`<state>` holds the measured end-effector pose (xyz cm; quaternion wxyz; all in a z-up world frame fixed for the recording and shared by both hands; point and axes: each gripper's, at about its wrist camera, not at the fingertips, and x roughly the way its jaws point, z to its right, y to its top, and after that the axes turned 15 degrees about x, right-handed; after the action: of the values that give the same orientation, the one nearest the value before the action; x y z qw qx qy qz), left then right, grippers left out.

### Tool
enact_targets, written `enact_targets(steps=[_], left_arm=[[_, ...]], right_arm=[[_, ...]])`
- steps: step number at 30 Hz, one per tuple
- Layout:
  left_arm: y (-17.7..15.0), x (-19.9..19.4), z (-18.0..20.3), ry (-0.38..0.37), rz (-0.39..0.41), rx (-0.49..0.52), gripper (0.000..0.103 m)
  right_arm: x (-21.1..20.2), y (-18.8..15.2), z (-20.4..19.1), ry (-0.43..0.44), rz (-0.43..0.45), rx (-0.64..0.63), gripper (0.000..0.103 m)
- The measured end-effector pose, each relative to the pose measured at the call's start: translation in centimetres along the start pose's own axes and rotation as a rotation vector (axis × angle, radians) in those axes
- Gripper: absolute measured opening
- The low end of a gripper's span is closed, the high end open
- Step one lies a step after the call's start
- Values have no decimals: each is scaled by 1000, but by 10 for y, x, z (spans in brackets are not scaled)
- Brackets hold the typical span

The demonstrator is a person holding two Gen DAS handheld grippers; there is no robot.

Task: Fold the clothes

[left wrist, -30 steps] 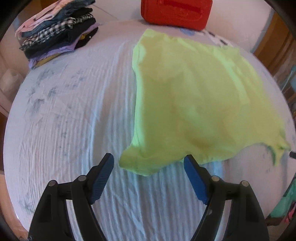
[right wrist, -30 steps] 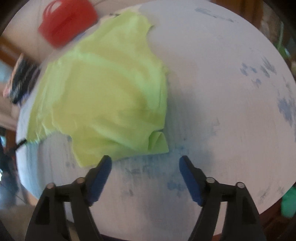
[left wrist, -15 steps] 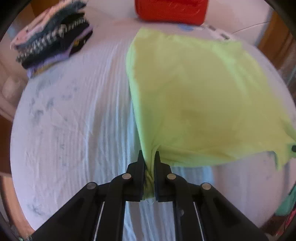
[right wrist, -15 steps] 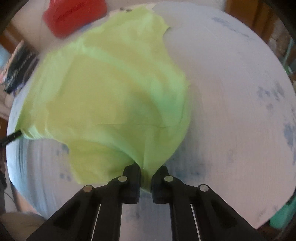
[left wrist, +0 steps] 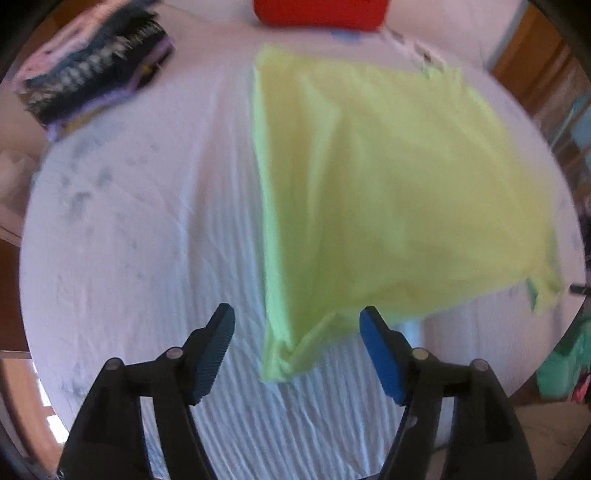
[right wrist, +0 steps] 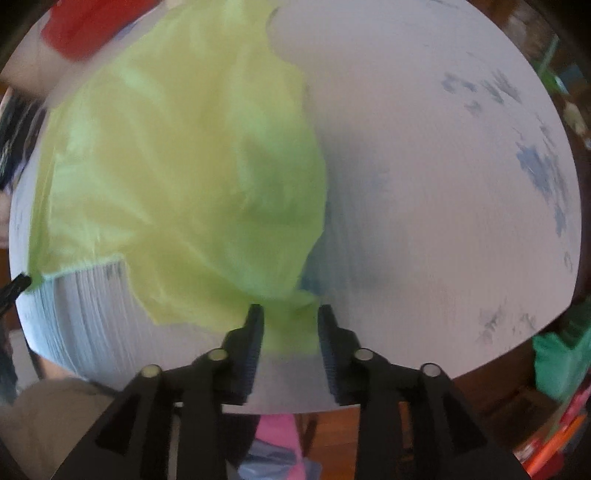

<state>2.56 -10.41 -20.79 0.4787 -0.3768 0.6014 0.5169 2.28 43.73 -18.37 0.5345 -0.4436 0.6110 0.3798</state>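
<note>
From the left wrist, the left tongs stand wide apart, where half a second ago they were pinched shut on the near corner of the lime-green garment. That corner now lies crumpled on the counter, between and just ahead of the blue pads, touching neither. The rest of the cloth spreads ahead and to the right of the tongs, blurred by motion. Far ahead to the left sits a stack of folded clothes, and straight ahead at the counter's far edge a red case.

From the right wrist, the right tongs are parted narrowly, no longer clamped as they were a moment ago. A fold of the garment reaches into the gap, but the pads do not press it; it appears to be let go or slipping free. The garment spreads ahead and to the left of these tongs, with bare counter to the right.

Both corners have apparently been released after a short tug toward the person, so the garment seems straightened rather than folded. The folding itself is likely still to begin, with a fresh grasp needed on an edge.
</note>
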Motion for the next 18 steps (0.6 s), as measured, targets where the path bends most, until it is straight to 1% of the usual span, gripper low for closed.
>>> enact_targets(steps=[1,2,3,4,5,7,10,12,15,18], left_arm=[[0,-5,-4,10,18,-11,70],[0,-11,-8,20,35,-22,70],[0,-16,-12,31,53,-34,70],[0,-21,-15,41,70,-45,70],[-2,-18,-15,43,62,-42,70],[-8,-12,-7,38,55,-13,70],[-17,3,8,63,44,31,70],[-21,14,16,76,31,45,70],[-26,31,29,97,10,67,70],[-26,42,31,85,8,49,70]], right_arm=[[-1,1,3,1,7,15,43],[-5,3,4,13,19,25,47],[-7,5,5,22,29,31,54],[-10,5,6,34,45,37,58],[-12,8,5,46,55,40,59],[-15,5,10,77,65,38,66],[-9,-4,7,77,66,15,75],[0,-8,5,75,62,3,77],[9,-14,6,58,66,-7,78],[19,-18,1,35,88,-26,78]])
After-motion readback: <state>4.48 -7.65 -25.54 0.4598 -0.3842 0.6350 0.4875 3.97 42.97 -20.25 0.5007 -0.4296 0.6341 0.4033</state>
